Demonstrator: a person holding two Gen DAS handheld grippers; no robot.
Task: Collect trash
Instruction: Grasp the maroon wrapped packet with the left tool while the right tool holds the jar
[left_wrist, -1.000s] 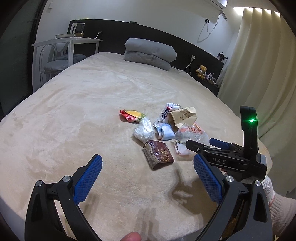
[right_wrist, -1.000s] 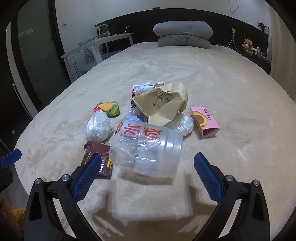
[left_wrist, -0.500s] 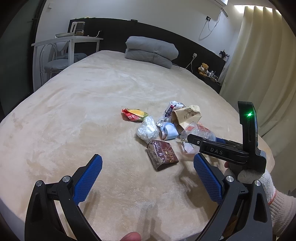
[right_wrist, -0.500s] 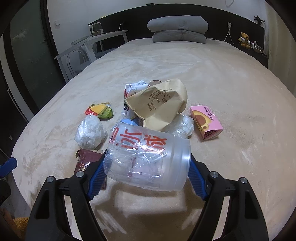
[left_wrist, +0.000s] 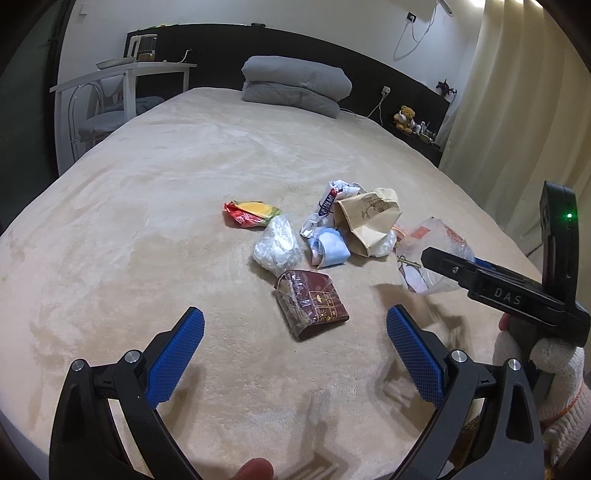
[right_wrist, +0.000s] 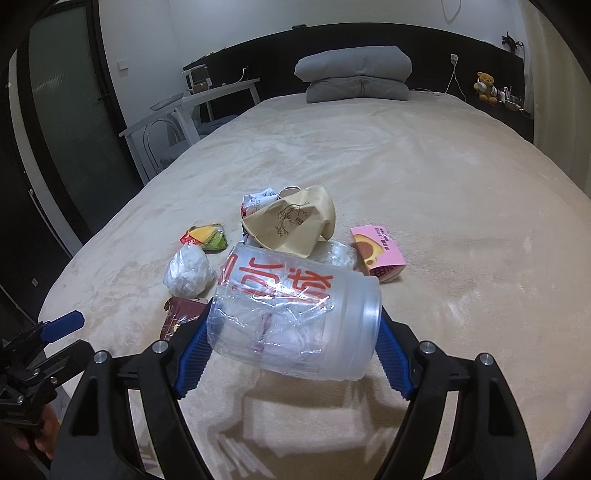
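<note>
Between the blue pads of the right gripper (right_wrist: 291, 332) sits a clear plastic jar (right_wrist: 295, 317) with red lettering, clamped on both sides and lifted clear of the beige bed cover (right_wrist: 424, 177), its shadow falling on the cover beneath. Those jaws have just closed in on it. Off to the side, the left gripper (left_wrist: 295, 350) hangs with its jaws spread wide and nothing between them, pointing toward a dark red wrapper (left_wrist: 312, 302) lying just ahead. Beyond lies the rest of the litter in a loose heap: a white crumpled bag (left_wrist: 277, 247), a tan paper bag (left_wrist: 369, 221), a red and yellow packet (left_wrist: 251, 213), and a pink carton (right_wrist: 376, 251). Grey pillows (right_wrist: 354, 74) rest at the headboard.
</note>
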